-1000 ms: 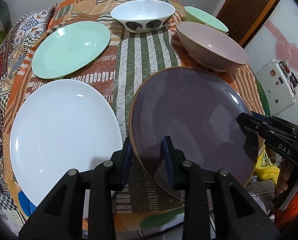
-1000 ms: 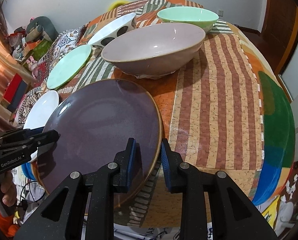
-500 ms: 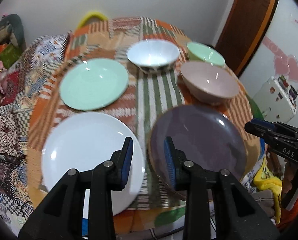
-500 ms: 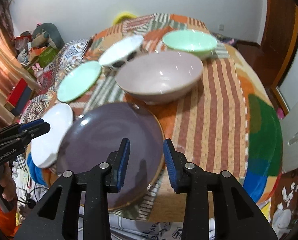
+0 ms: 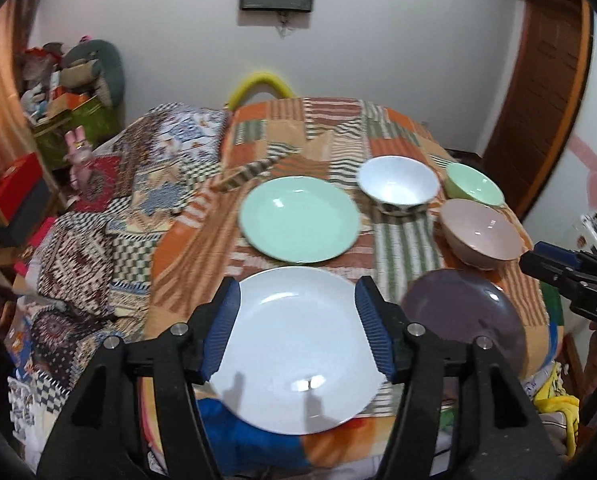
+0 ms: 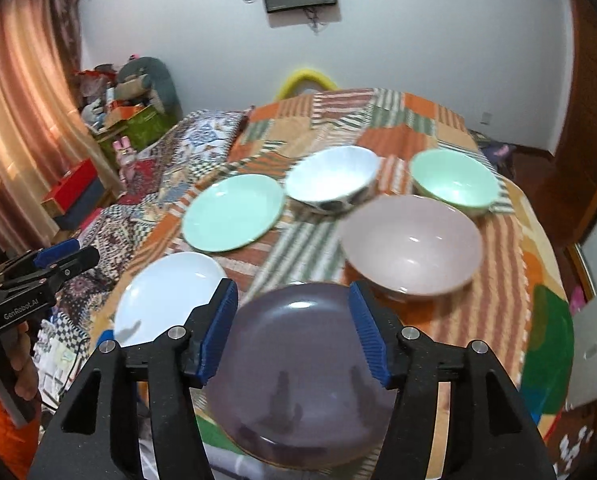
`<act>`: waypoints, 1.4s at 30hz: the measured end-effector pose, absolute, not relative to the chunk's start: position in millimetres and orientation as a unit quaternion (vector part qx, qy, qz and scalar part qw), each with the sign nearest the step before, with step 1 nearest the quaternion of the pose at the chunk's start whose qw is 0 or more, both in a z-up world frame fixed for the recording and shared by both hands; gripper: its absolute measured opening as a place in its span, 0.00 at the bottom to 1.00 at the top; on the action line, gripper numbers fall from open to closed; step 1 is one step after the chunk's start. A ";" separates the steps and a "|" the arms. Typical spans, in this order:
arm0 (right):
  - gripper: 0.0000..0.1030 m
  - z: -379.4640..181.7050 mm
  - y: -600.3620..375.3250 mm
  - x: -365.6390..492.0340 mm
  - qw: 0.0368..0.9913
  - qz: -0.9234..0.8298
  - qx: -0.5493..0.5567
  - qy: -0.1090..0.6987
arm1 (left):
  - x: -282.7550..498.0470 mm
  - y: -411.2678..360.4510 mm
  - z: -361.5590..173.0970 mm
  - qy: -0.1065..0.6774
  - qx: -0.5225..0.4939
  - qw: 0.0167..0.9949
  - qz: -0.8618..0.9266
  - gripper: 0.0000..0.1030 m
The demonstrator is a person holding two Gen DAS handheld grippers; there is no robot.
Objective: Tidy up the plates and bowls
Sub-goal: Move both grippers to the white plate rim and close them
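Both grippers are lifting away, fingers (image 6: 364, 332) opening wide and holding nothing; purple plate (image 6: 302, 380) is lying on the surface below them.

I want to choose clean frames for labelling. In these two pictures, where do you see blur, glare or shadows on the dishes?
Left wrist view: slight motion blur, bent fisheye edges; bright glare spots and two finger shadows on the white plate. Right wrist view: stronger blur on the white bowl and pink bowl; finger shadows and a glare streak on the purple plate.
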State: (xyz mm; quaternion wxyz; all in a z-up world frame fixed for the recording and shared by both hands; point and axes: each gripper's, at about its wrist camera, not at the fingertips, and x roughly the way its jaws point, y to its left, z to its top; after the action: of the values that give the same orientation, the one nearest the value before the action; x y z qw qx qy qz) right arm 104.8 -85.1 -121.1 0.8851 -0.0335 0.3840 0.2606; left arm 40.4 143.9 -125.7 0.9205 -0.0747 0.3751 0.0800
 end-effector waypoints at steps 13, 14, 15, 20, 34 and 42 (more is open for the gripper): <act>0.54 -156.3 -16.7 118.0 0.849 0.299 -0.073 0.431 | 21.0 205.7 -178.9 0.425 -0.116 0.888 0.132 0.61; 0.54 -160.3 -13.4 120.2 0.845 0.300 -0.072 0.437 | 20.3 208.8 -183.8 0.429 -0.119 0.885 0.134 0.61; 0.54 -164.6 -9.9 122.6 0.841 0.301 -0.071 0.444 | 19.7 211.3 -189.1 0.434 -0.123 0.882 0.136 0.61; 0.54 -179.5 5.4 130.1 0.828 0.302 -0.075 0.467 | 18.1 225.5 -217.0 0.459 -0.154 0.865 0.135 0.61; 0.31 -216.7 40.2 151.8 0.792 0.302 -0.117 0.518 | 26.0 236.1 -249.4 0.488 -0.179 0.847 0.111 0.40; 0.16 -230.7 51.0 161.5 0.781 0.290 -0.136 0.536 | 26.8 238.8 -262.7 0.498 -0.193 0.841 0.087 0.29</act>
State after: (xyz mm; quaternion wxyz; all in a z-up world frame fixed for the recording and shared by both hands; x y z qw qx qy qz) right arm 161.5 51.0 -230.7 0.7812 -0.1363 0.5359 0.2897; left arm 26.8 238.8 -262.7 0.8407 -0.1934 0.4982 0.0870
